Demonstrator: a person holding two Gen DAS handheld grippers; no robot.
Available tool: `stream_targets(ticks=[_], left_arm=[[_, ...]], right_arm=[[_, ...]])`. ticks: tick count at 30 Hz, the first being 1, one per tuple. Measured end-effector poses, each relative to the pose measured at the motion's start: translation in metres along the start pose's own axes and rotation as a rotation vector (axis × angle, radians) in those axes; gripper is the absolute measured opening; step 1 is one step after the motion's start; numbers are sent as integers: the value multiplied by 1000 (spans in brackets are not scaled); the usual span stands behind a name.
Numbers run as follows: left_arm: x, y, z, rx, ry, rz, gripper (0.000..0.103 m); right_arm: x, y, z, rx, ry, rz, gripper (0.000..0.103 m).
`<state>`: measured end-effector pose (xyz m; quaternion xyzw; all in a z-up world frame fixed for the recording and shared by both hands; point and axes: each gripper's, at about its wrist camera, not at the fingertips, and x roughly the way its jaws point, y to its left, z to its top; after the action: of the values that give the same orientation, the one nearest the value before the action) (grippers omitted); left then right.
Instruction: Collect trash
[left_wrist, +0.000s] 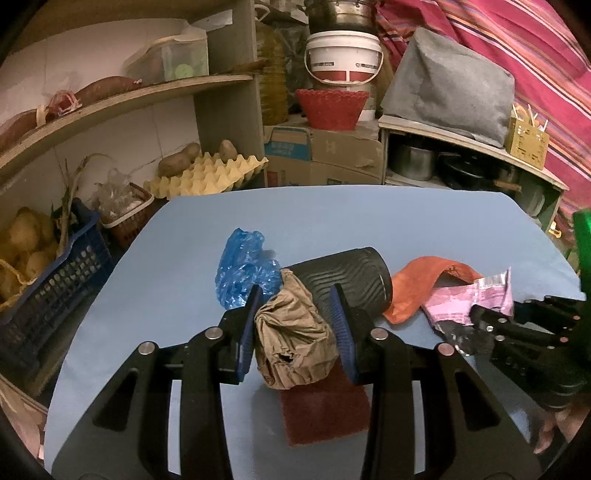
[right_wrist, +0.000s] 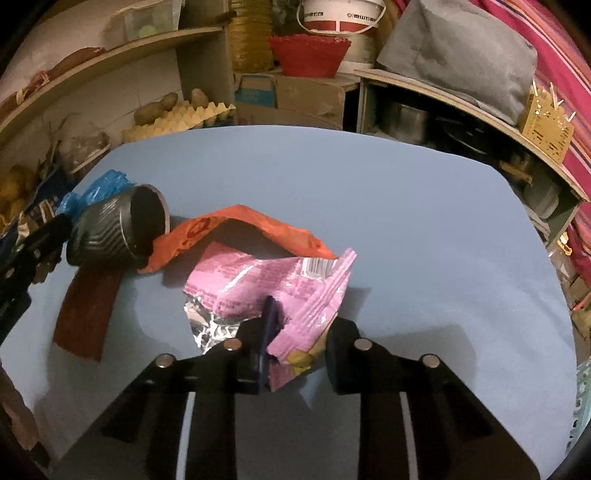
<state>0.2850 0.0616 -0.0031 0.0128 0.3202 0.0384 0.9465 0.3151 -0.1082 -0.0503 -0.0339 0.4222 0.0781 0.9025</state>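
The left gripper (left_wrist: 295, 325) is clamped on a crumpled brown paper wad (left_wrist: 291, 339), lifting it as trash, while the right gripper (right_wrist: 295, 332) pinches a pink foil snack wrapper (right_wrist: 273, 284) between its closed jaws for collection.

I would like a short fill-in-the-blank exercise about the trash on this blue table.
1. The left tool grips a crumpled ____ paper ball.
2. The right tool pinches a ____ foil wrapper.
3. The ribbed black cup lies on its ____.
4. Under the cup lies a flat ____ scouring pad.

Missing words: brown; pink; side; maroon
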Motion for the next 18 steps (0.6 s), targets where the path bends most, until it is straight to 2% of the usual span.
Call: stream_targets(ticks=[4,9,15,18], left_arm=[[-3,-5,-1,8,-4,-11,36],[-10,-19,-3,16,-5,-52,36],[-19,-54,-5,17,11,-126,36],[-29,-81,-4,53,1,-142,36]], right_arm=[[-17,-16,-5,-1,-17,-12,23],[-54,-55,-11,13,-81,-47,19],[-91,-109,-25,67,-120,-72,19],[-111,-138,-34,96,-145,-85,19]])
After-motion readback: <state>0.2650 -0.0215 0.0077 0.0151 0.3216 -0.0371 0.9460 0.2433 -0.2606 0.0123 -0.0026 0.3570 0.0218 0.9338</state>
